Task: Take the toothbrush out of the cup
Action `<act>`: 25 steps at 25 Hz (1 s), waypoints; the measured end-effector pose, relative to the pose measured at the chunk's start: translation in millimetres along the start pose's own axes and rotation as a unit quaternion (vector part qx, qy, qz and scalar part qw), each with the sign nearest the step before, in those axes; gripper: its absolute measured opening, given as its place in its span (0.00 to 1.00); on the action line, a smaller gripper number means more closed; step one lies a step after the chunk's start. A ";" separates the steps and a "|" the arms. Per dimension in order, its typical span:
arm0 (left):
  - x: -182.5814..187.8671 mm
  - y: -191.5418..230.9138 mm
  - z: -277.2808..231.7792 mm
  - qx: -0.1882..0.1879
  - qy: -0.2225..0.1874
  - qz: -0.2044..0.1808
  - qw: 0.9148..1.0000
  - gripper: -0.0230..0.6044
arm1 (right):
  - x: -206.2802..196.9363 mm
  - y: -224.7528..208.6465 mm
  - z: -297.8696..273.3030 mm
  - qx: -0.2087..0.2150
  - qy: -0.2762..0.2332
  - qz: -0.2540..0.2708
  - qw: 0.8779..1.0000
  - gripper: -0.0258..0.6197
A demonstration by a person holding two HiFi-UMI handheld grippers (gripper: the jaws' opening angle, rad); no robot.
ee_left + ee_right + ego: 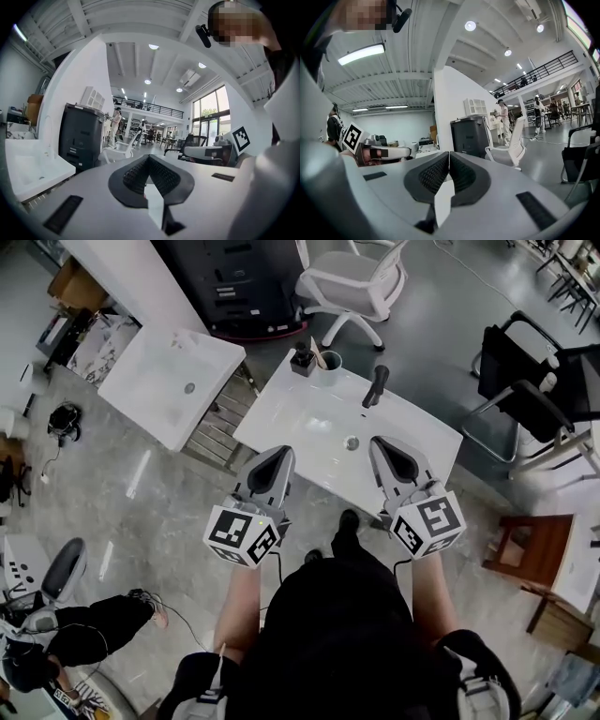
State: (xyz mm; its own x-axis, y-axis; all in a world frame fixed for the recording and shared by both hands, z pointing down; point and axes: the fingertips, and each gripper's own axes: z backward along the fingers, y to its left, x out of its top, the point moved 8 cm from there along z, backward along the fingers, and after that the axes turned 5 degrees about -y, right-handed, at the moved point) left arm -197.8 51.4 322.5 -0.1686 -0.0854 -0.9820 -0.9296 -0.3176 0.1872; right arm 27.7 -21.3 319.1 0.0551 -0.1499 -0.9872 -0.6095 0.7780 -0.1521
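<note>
Not started: toothbrush [320, 356] stands in cup [332, 363], well beyond jaws; left gripper [279, 455] and right gripper [382, 442] closed, empty.

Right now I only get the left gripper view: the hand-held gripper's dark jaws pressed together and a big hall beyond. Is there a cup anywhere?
Observer: Yes. In the head view a cup stands at the far edge of a white sink.
Operator: Is anything in it?
Observer: A thin stick, probably the toothbrush, leans inside it.
Operator: And the other one the person holds?
Observer: The right hand-held gripper has its jaws together, with nothing between them.
</note>
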 end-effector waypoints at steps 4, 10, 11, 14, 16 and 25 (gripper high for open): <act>-2.7 -0.4 -28.3 0.007 0.003 0.000 1.000 0.06 | -1.6 -24.7 -14.3 0.013 0.001 -0.011 1.000 0.09; -3.2 -2.2 -71.0 0.027 0.008 0.004 1.000 0.06 | 3.8 -68.2 -30.4 0.019 -0.002 -0.021 1.000 0.09; -6.5 -3.1 -76.4 0.031 0.009 0.007 0.999 0.06 | 1.3 -74.3 -31.7 0.018 0.000 -0.023 1.000 0.09; -16.0 -6.0 -92.5 0.041 0.015 0.011 0.999 0.06 | -9.5 -91.6 -37.4 0.022 0.011 -0.034 0.999 0.09; -20.0 -7.4 -99.4 0.047 0.024 0.010 0.999 0.06 | -16.3 -98.9 -40.1 0.028 0.018 -0.045 0.998 0.09; -27.8 9.0 -109.3 0.083 0.044 0.015 0.995 0.06 | -29.5 -114.1 -57.3 0.045 0.035 -0.063 0.996 0.09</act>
State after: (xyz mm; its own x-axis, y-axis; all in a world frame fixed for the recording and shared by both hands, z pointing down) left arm -165.7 -52.3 354.3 -0.1744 -0.1772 -0.9686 -0.9670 -0.1546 0.2024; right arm 50.3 -140.6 368.4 0.0696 -0.2896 -0.9546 -0.5279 0.8013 -0.2816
